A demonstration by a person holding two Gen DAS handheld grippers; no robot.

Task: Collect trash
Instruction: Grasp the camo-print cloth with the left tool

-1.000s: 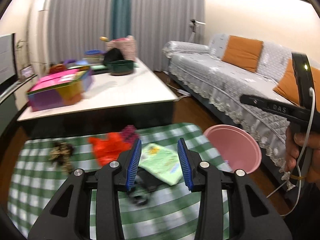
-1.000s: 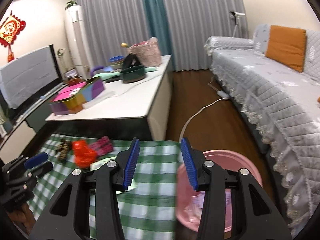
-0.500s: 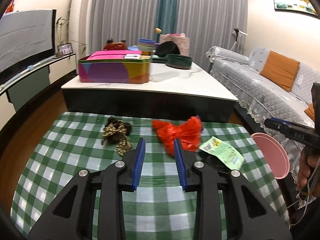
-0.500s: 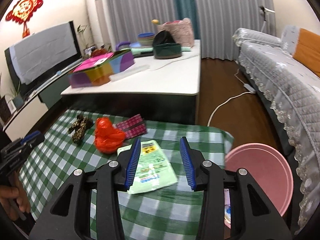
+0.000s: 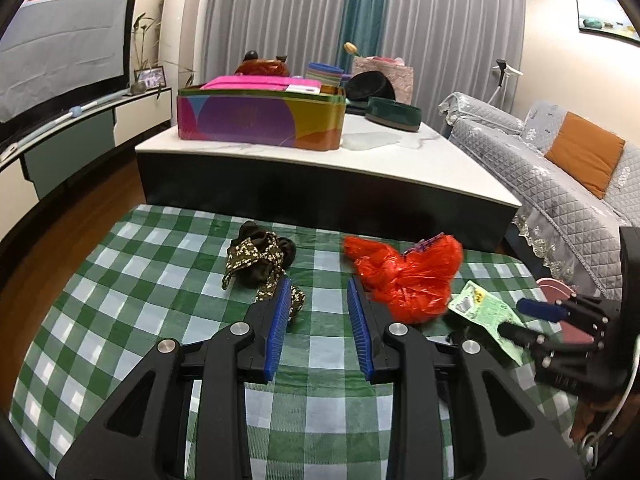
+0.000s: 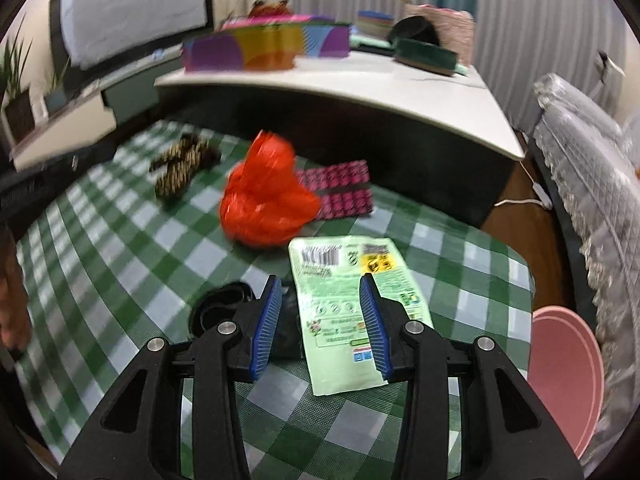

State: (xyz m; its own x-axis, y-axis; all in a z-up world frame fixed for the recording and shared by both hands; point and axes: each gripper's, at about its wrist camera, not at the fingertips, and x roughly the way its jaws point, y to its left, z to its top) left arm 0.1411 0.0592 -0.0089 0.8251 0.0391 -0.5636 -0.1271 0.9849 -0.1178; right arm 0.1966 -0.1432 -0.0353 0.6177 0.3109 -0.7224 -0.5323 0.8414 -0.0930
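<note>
**Two hand-held grippers hovering over litter on the checked surface**

The left hand-held gripper (image 5: 318, 286) is hanging above the green-and-white checked surface (image 5: 120, 300) with its blue pads apart and only bare cloth showing between them; its jaws have just been closing a little, on nothing. Just beyond its left fingertip a brown patterned scrap of fabric (image 5: 258, 258) is lying crumpled, and just beyond its right fingertip a crumpled red plastic bag (image 5: 404, 276) is sitting on the cloth.

The right hand-held gripper (image 6: 320, 292) is pointing down over a pale green printed packet (image 6: 344, 300), which is lying flat on the surface with its barcode end facing away. Its pads are standing apart, and the packet is showing in the gap between them and passing under the right pad; whether the tips are touching it I cannot tell. A small black object (image 6: 218, 310) is lying just beside the left finger, partly hidden by it. Behind the packet the red bag is resting against a flat pink patterned wrapper (image 6: 340, 192).

A pink bin (image 6: 564, 376) is standing on the floor at the right edge of the surface, next to a grey quilted sofa (image 5: 560, 184). Behind the checked surface a low white table (image 5: 400, 160) is carrying a colourful box (image 5: 260, 118) and a dark green bowl (image 5: 394, 113).
</note>
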